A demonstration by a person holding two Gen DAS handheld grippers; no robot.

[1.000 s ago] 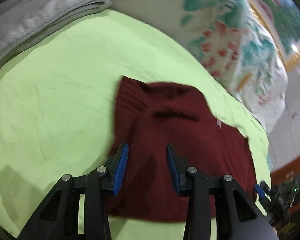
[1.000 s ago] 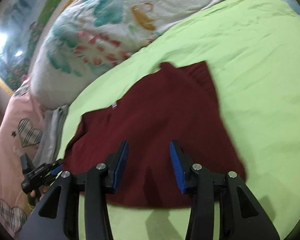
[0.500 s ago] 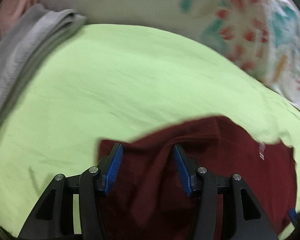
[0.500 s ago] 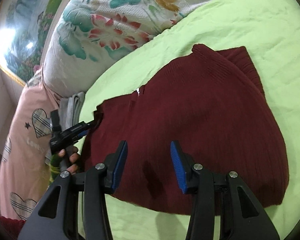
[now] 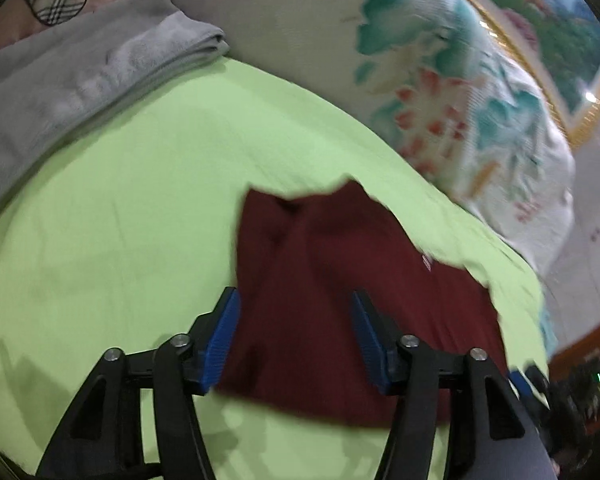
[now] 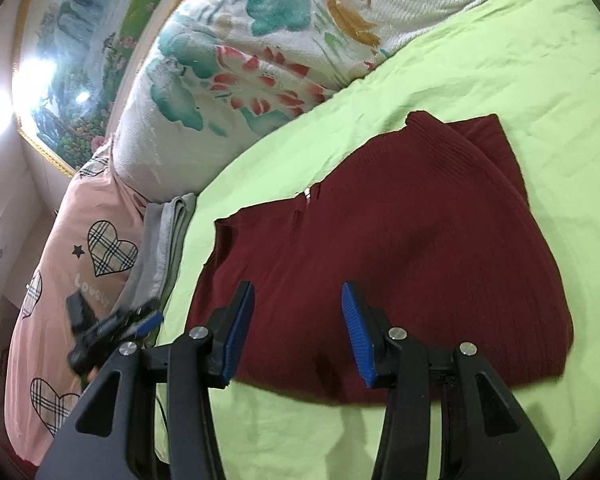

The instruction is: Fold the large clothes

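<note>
Maroon sweater (image 6: 400,248) folded compact on green sheet (image 6: 520,60), fold seemingly finished. Left gripper (image 5: 296,336) opening, empty; right gripper (image 6: 298,326) parted, empty.

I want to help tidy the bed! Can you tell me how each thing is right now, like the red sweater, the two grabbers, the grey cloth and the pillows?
Maroon sweater: folded, lying flat on the green sheet.
Left gripper: jaws opening, nothing pinched.
Right gripper: open, empty, above the sweater.
Grey cloth: folded, at the sheet's edge.
Floral quilt: bunched up beside the sheet.
Pink heart pillow: beside the grey cloth.
</note>
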